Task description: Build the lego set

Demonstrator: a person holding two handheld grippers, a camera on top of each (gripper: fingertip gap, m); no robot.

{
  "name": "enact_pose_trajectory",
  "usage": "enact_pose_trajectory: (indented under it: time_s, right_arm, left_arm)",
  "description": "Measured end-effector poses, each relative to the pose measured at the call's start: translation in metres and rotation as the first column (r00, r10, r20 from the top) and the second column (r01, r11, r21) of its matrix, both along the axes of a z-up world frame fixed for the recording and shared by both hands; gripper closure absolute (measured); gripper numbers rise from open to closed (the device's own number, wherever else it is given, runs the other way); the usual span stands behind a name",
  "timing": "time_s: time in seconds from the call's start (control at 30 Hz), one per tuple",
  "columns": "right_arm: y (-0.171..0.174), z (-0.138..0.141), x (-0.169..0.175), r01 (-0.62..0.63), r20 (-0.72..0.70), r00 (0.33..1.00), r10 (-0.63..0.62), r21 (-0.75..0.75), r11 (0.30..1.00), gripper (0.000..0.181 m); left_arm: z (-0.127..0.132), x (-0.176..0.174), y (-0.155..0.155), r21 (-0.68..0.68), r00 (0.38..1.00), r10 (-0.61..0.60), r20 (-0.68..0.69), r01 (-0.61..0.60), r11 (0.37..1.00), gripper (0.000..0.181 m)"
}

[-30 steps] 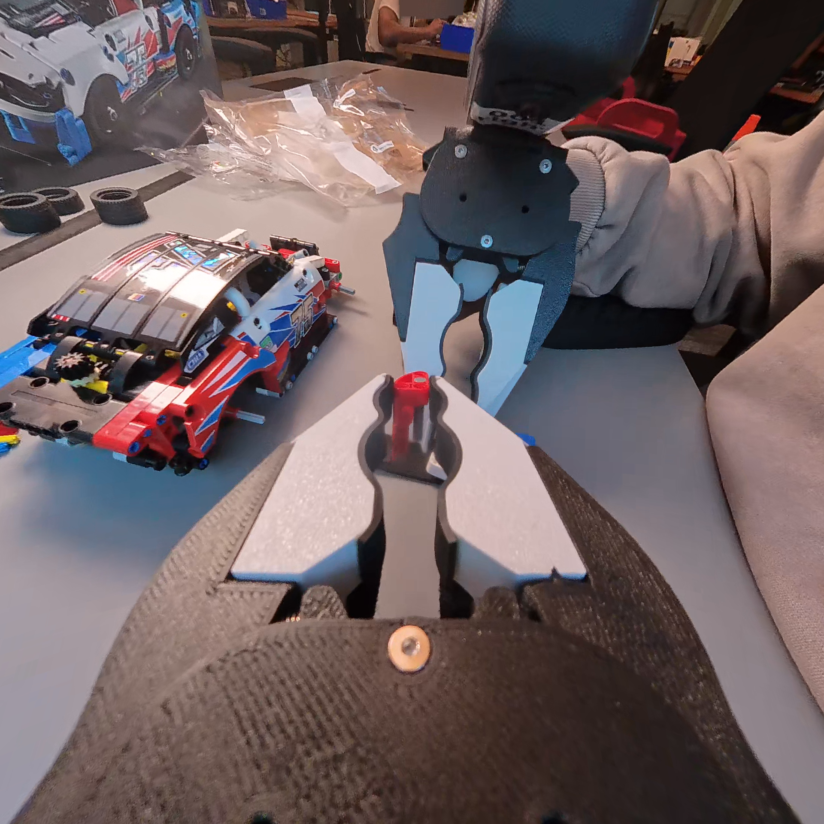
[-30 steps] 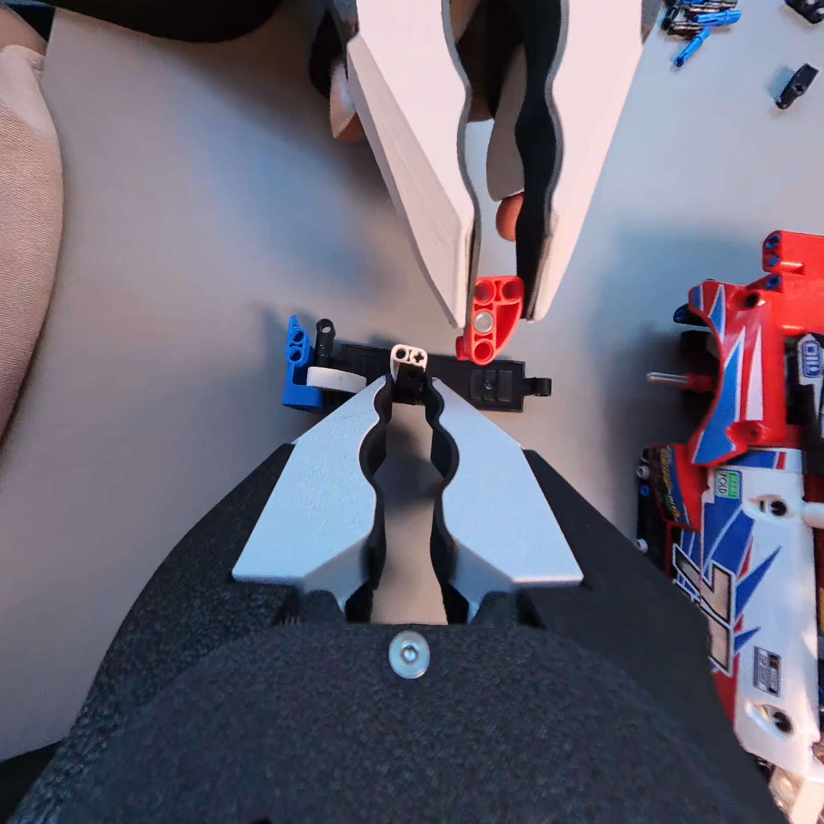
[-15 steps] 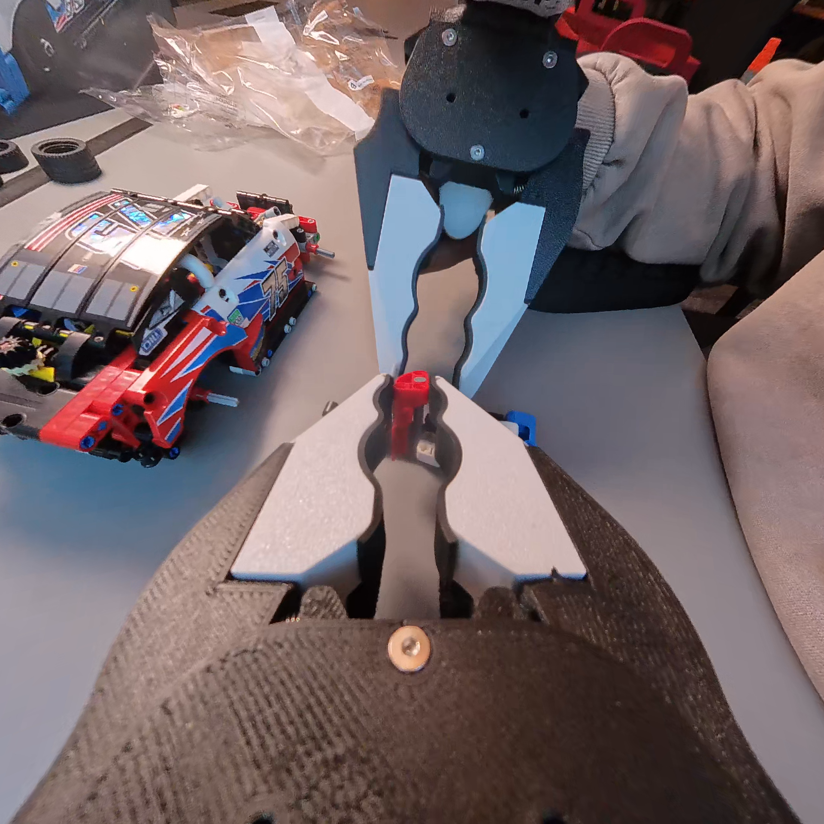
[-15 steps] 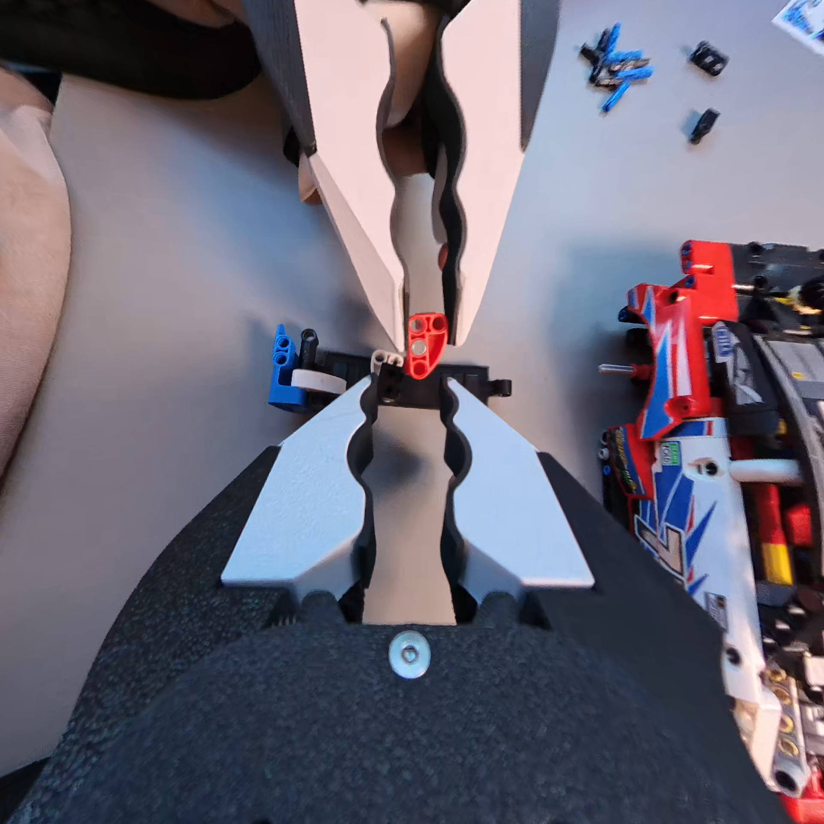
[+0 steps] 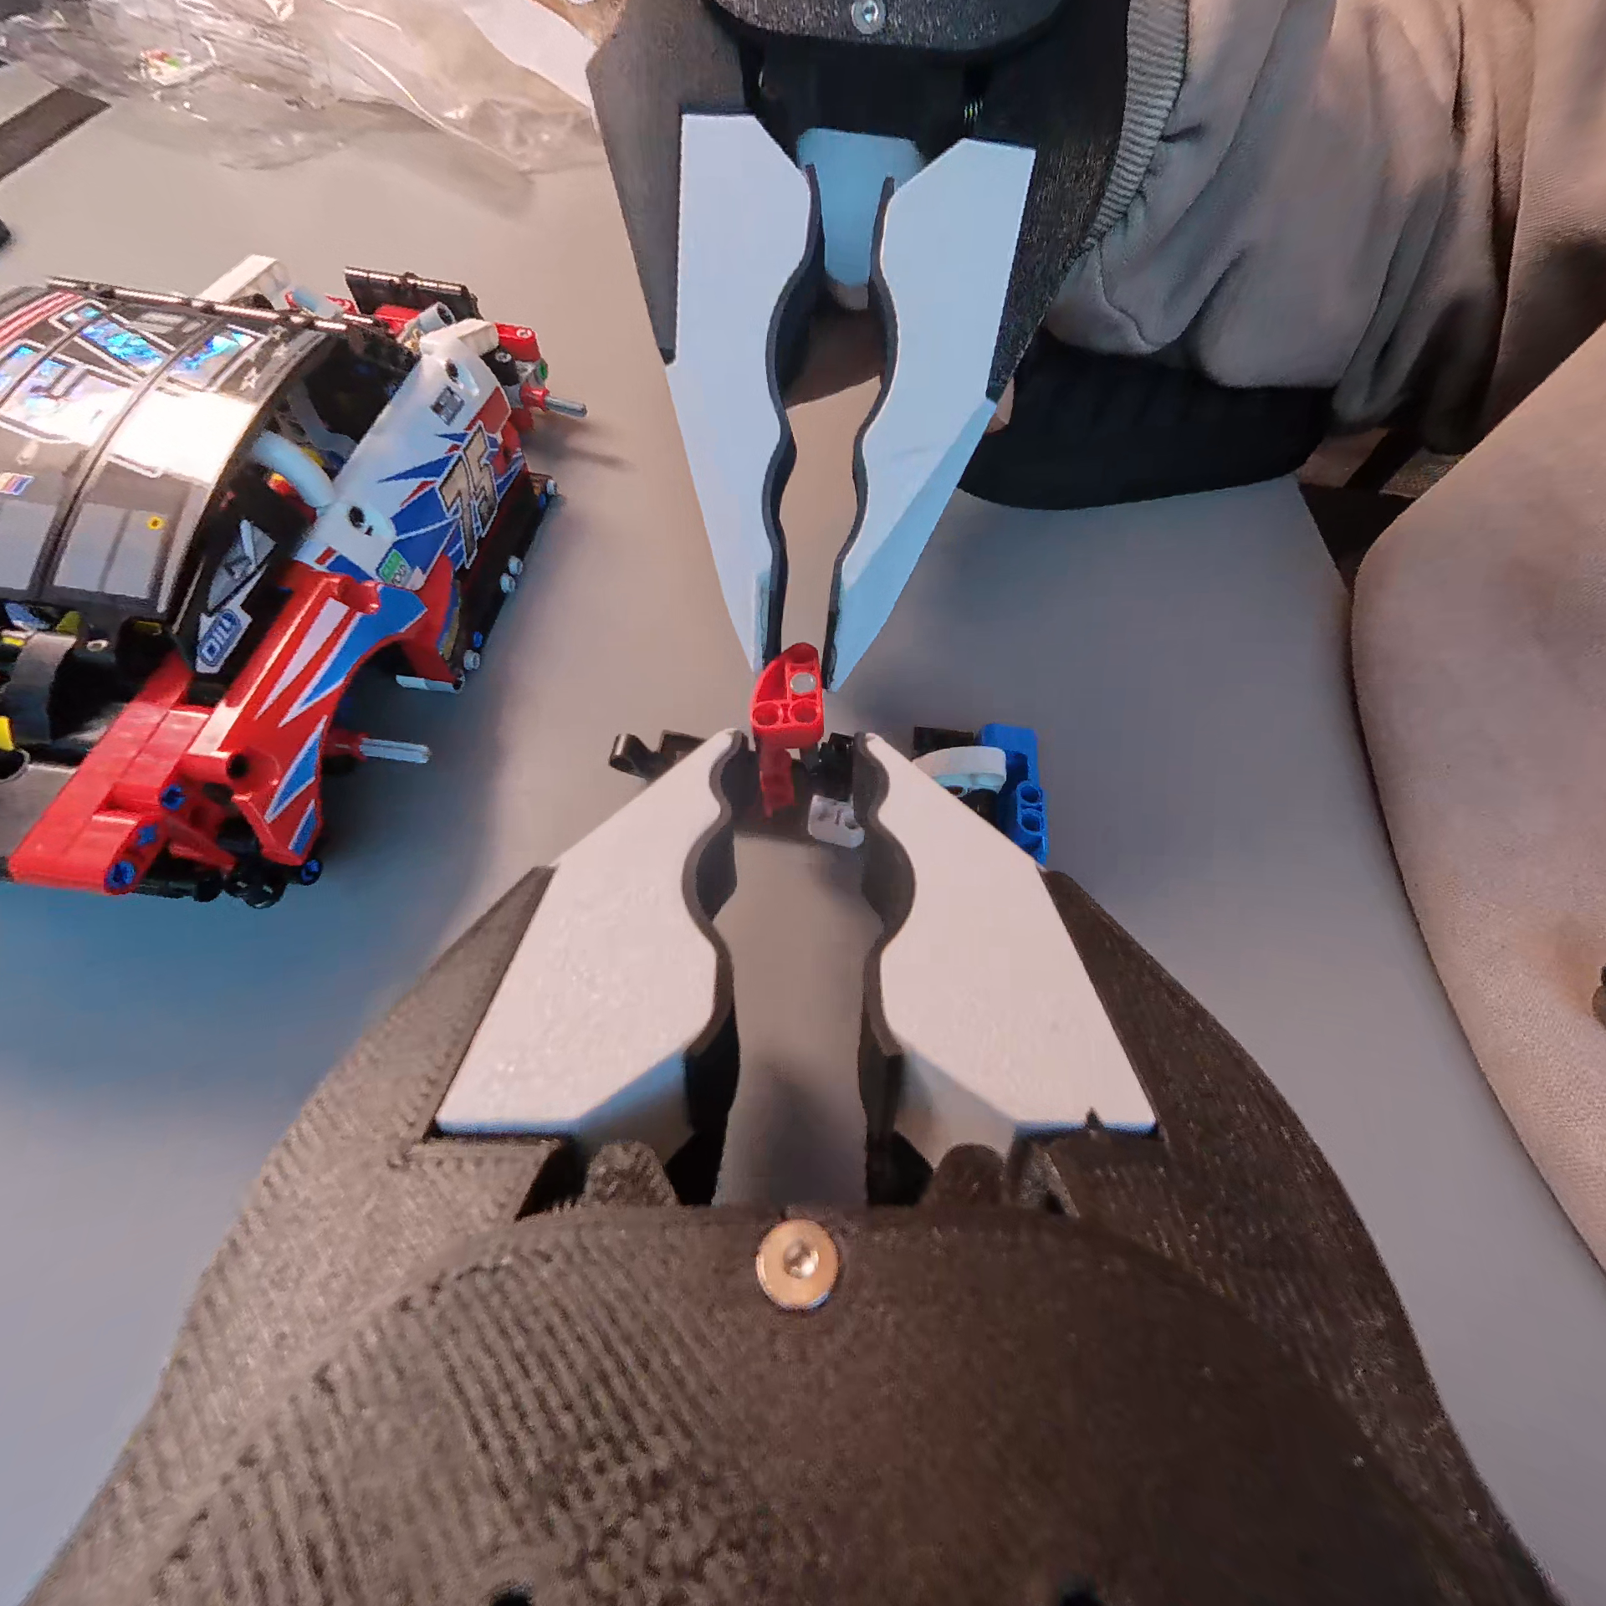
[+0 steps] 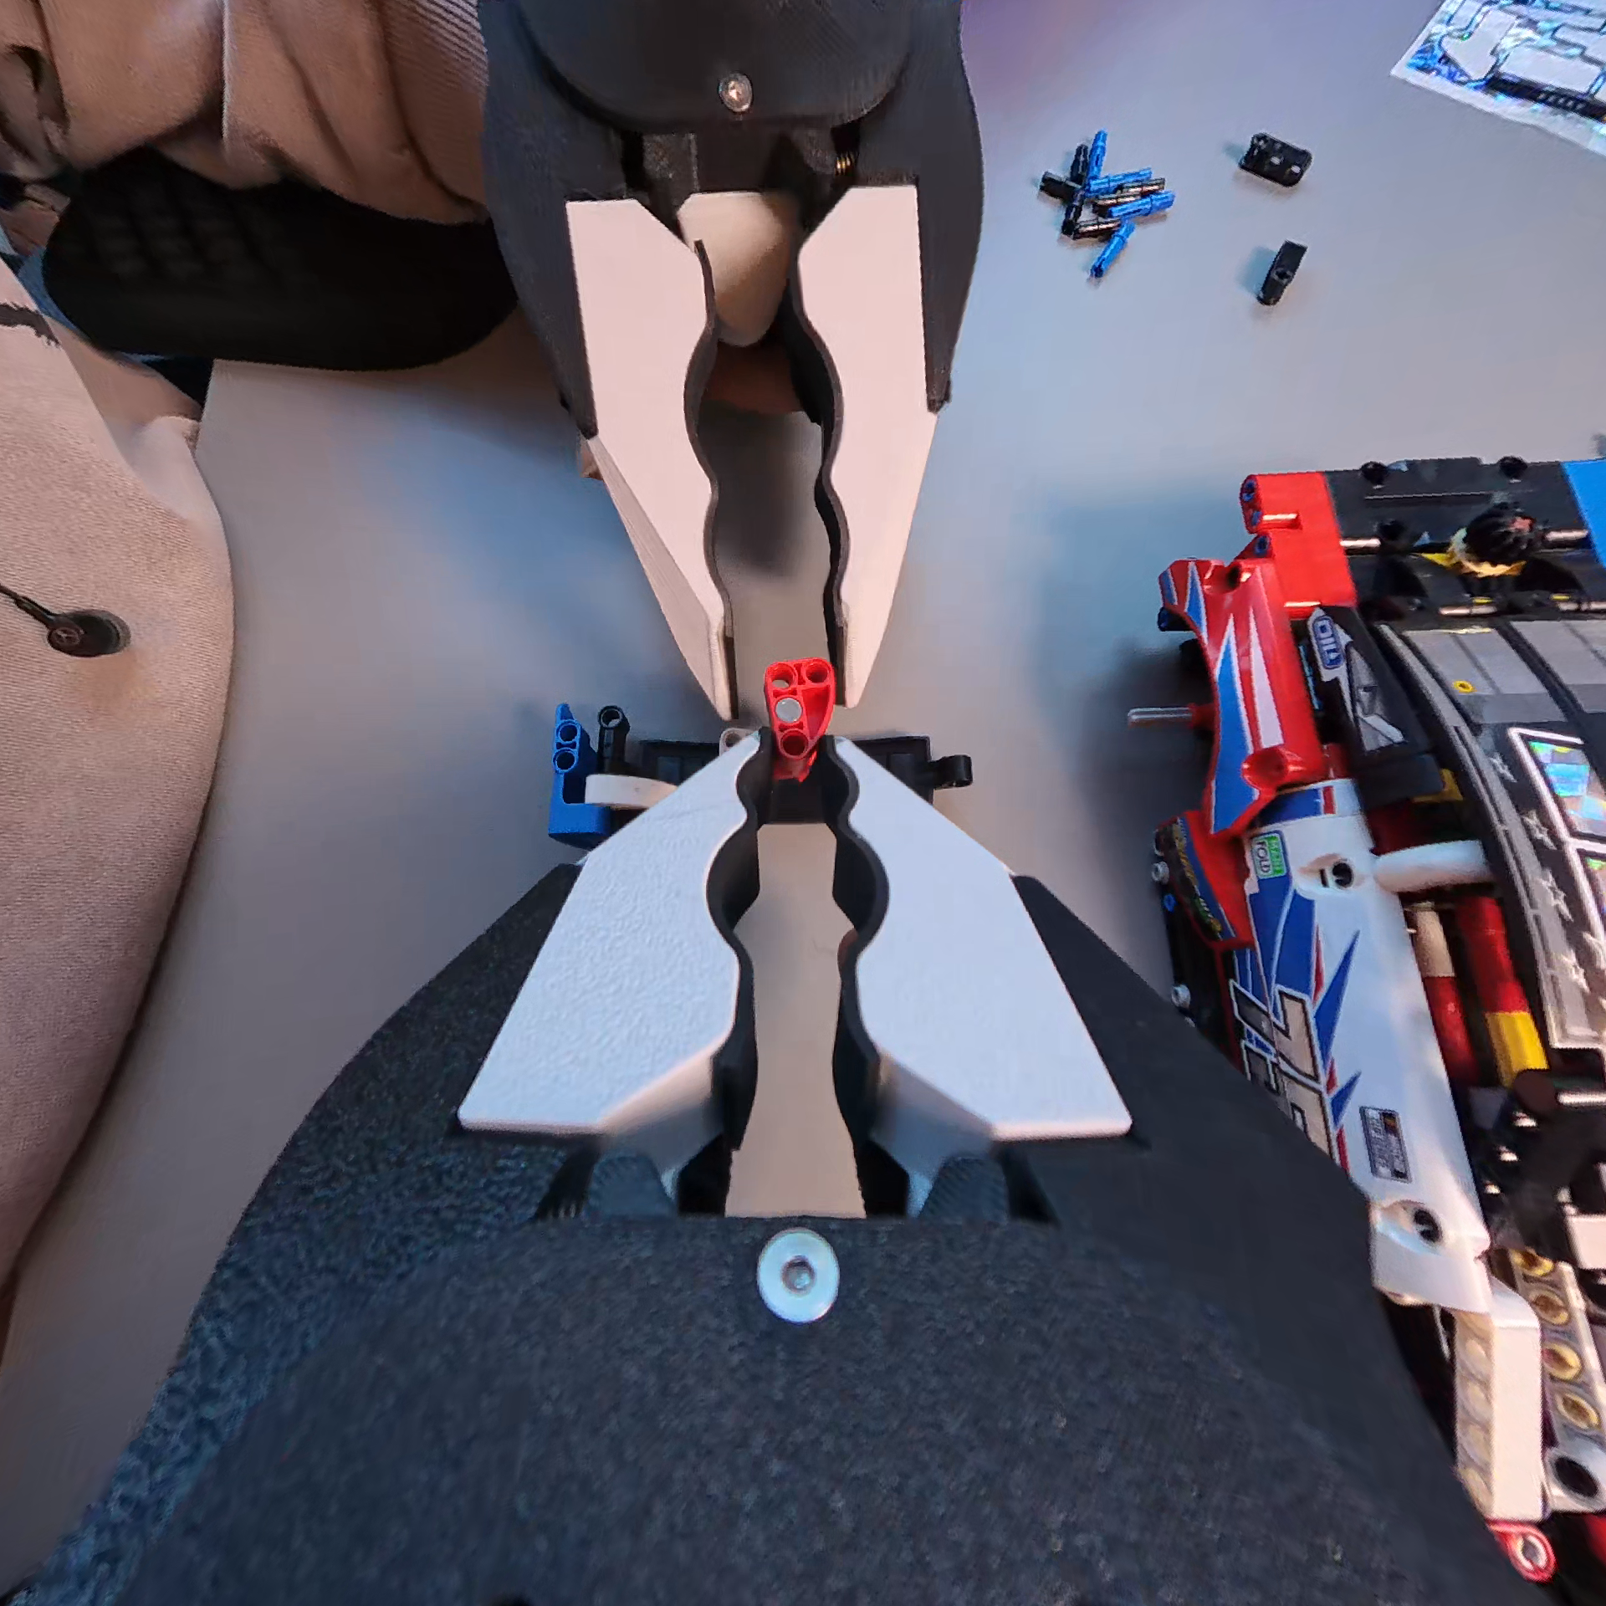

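Observation:
A small red beam piece [image 5: 786, 695] stands upright on a black sub-assembly with a blue end [image 5: 1012, 782] on the grey table. My left gripper [image 5: 799, 756] is open, its fingertips loosely either side of the red piece's lower part and a small white piece [image 5: 836, 819]. My right gripper [image 6: 795, 752] reaches in from the opposite side and is closed narrowly on the red piece [image 6: 798, 713]. The sub-assembly [image 6: 895, 752] lies crosswise under both grippers. The left gripper [image 6: 786, 704] shows opposite in the right wrist view, the right one [image 5: 798, 673] in the left wrist view.
The large red, white and blue car model [image 5: 261, 565] sits beside the work spot, also in the right wrist view [image 6: 1347, 869]. Loose blue and black pins [image 6: 1108, 195], two black pieces [image 6: 1273, 161] and a sticker sheet [image 6: 1512, 61] lie beyond. Plastic bags [image 5: 348, 78] lie farther back. A person's sleeve [image 5: 1304, 217] is close by. The tips of both grippers are at nearly the same place.
My left gripper carried the red piece down onto the sub-assembly and opened off it. My right gripper let go of the white-topped post, shifted to the red piece and closed.

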State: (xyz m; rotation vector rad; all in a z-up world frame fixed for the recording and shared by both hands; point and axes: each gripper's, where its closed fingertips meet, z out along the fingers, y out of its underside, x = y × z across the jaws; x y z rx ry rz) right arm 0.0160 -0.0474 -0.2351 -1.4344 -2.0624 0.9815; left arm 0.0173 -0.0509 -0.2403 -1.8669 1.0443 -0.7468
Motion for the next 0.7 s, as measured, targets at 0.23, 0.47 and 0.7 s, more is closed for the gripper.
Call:
enact_pose_trajectory:
  time_s: [0.23, 0.47, 0.7]
  right_arm:
    - [0.0023, -0.0013, -0.0028, 0.037, 0.011, 0.999, -0.037, -0.005, 0.999, 0.174]
    - [0.0042, -0.0046, -0.0024, 0.089, 0.036, 0.995, -0.088, -0.012, 0.996, 0.174]
    - [0.0024, -0.0043, -0.0046, 0.131, 0.038, 0.991, -0.13, -0.012, 0.991, 0.174]
  left_arm:
    - [0.0031, -0.0037, 0.0058, -0.03, 0.999, -0.04, 0.013, 0.041, 0.999, 0.159]
    - [0.0036, -0.0014, 0.0082, -0.034, 0.997, -0.075, 0.011, 0.075, 0.997, 0.168]
    - [0.0045, -0.0032, 0.0065, -0.038, 0.996, -0.082, 0.033, 0.083, 0.996, 0.167]
